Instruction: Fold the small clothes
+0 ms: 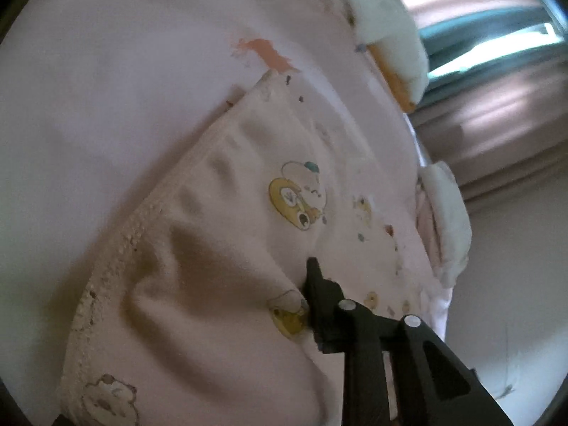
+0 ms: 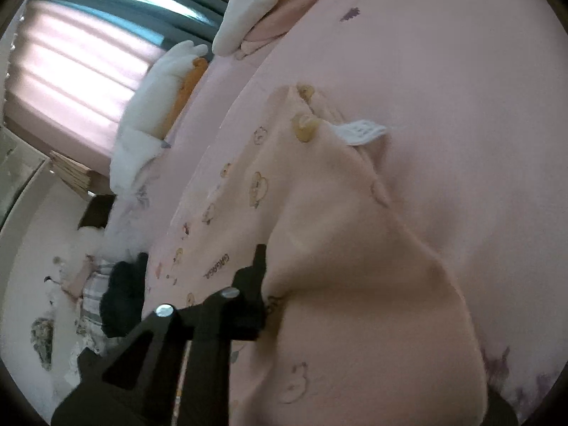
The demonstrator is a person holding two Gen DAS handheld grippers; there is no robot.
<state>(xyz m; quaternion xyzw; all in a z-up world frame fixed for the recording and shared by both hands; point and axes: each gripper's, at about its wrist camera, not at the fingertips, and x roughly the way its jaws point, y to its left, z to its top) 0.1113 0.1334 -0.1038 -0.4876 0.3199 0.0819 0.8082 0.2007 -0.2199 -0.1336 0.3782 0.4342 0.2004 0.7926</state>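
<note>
Left wrist view: left claw is gripping a fold of the garment, fabric bunching where one black finger presses in; the other finger is hidden under cloth, so jaws look clamped on it. Garment, pale pink w/ bear prints and a lacy hem, is lying on the pink bed sheet. White pillows are sitting at the bed's far edge, by the curtain.

Right wrist view: right claw is pinching the garment too, cloth draping up over it; only one finger is showing. White label is sticking out near the garment's far end. Sheet is underneath.
</note>
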